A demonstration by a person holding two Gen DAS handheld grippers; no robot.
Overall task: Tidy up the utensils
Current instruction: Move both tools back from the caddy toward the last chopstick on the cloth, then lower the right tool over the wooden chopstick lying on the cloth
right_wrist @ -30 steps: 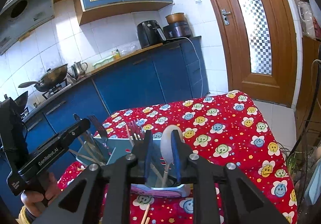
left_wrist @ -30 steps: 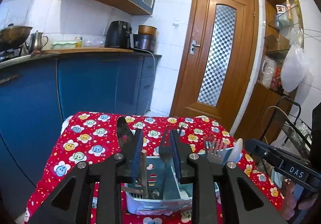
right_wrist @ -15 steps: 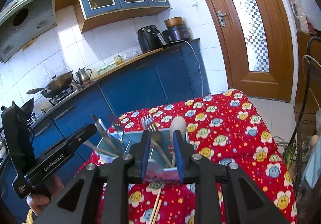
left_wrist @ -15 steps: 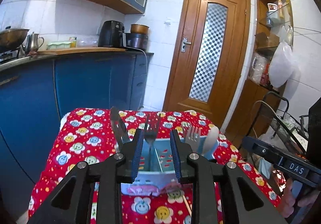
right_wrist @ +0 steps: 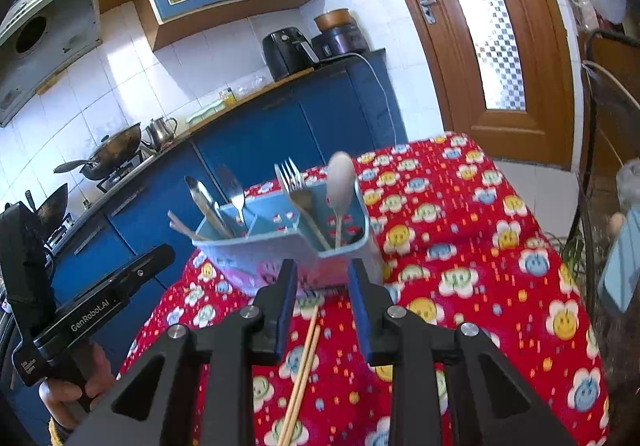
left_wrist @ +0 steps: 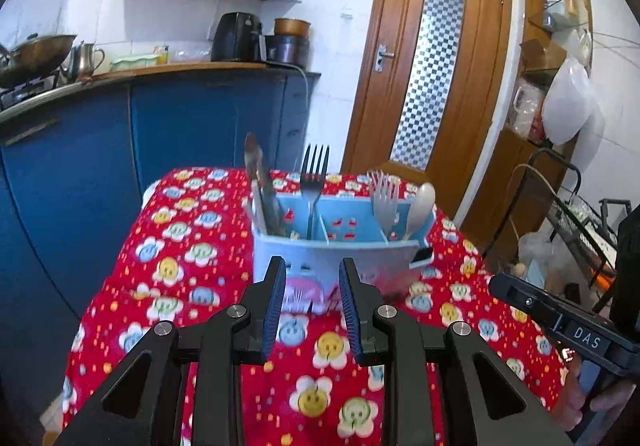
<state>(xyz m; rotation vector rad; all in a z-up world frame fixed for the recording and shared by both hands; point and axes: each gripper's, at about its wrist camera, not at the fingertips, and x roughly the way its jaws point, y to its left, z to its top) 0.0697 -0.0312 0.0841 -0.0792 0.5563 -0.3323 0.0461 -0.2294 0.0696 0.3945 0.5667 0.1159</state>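
Note:
A light blue utensil caddy (left_wrist: 336, 246) stands on the red smiley tablecloth (left_wrist: 180, 246). It holds a knife (left_wrist: 264, 186), a fork (left_wrist: 314, 174), more forks (left_wrist: 382, 194) and a white spoon (left_wrist: 420, 202). My left gripper (left_wrist: 312, 302) is open and empty, just in front of the caddy. My right gripper (right_wrist: 322, 302) is open and empty, in front of the caddy (right_wrist: 280, 242). A pair of wooden chopsticks (right_wrist: 302, 370) lies on the cloth between its fingers. The spoon (right_wrist: 340, 182) and forks (right_wrist: 294, 182) stand in the right compartment.
Blue kitchen cabinets (left_wrist: 180, 118) with a wok (right_wrist: 112, 150), kettle (left_wrist: 84, 58) and air fryer (left_wrist: 236, 38) run behind the table. A wooden door (left_wrist: 432, 66) is at the back right. A wire rack (left_wrist: 580, 222) stands to the right.
Both grippers have pulled back and away from the caddy, which now stands farther off. The chopsticks on the cloth have come into view under the right gripper.

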